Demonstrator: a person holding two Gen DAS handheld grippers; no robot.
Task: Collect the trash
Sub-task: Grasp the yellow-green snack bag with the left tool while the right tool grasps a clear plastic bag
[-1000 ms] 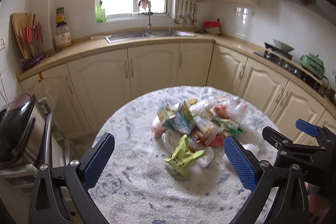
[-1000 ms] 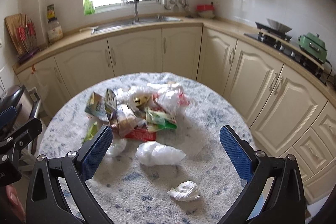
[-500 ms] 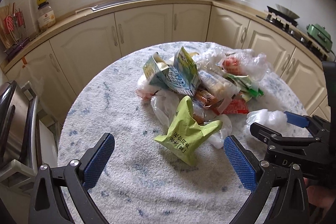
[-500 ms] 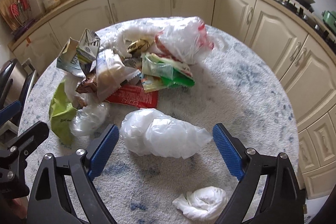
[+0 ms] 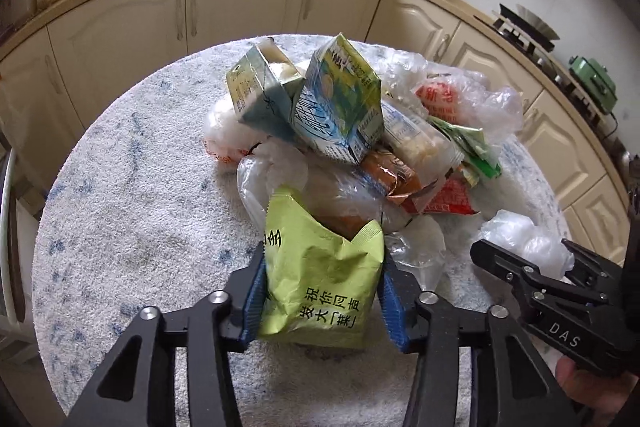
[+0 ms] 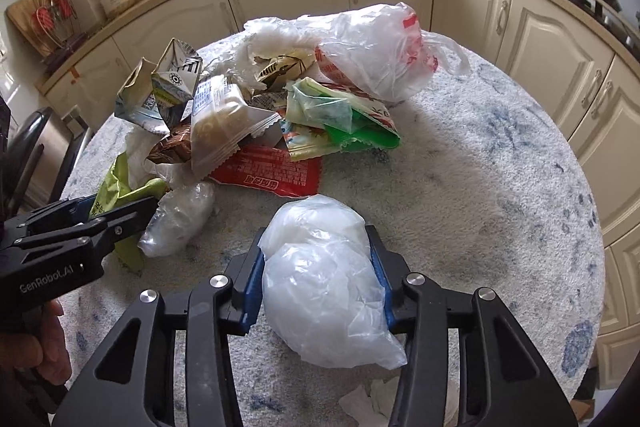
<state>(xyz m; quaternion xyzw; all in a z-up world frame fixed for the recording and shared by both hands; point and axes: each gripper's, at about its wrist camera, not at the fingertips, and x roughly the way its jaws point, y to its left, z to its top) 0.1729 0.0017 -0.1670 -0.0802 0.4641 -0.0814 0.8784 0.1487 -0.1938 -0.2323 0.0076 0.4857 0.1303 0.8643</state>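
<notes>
A heap of trash lies on a round table with a blue-flecked white cloth (image 5: 132, 195): two crushed milk cartons (image 5: 336, 103), a red wrapper (image 6: 268, 175), a green wrapper (image 6: 340, 123), a red-printed plastic bag (image 6: 376, 55). My left gripper (image 5: 322, 287) is shut on a light green snack bag (image 5: 324, 271) at the heap's near edge; it also shows in the right wrist view (image 6: 116, 187). My right gripper (image 6: 318, 275) is shut on a crumpled white plastic bag (image 6: 324, 275), which also shows in the left wrist view (image 5: 524, 243).
A crumpled white tissue (image 6: 372, 399) lies under the right gripper near the table's front edge. A small clear bag (image 6: 180, 219) lies between the grippers. Cream cabinets (image 5: 240, 7) and a counter with a sink ring the table. A stove (image 5: 528, 31) is at the right.
Both grippers moved forward and down to the table and closed, the left on the light green snack bag, the right on the white plastic bag. Both were open before.
</notes>
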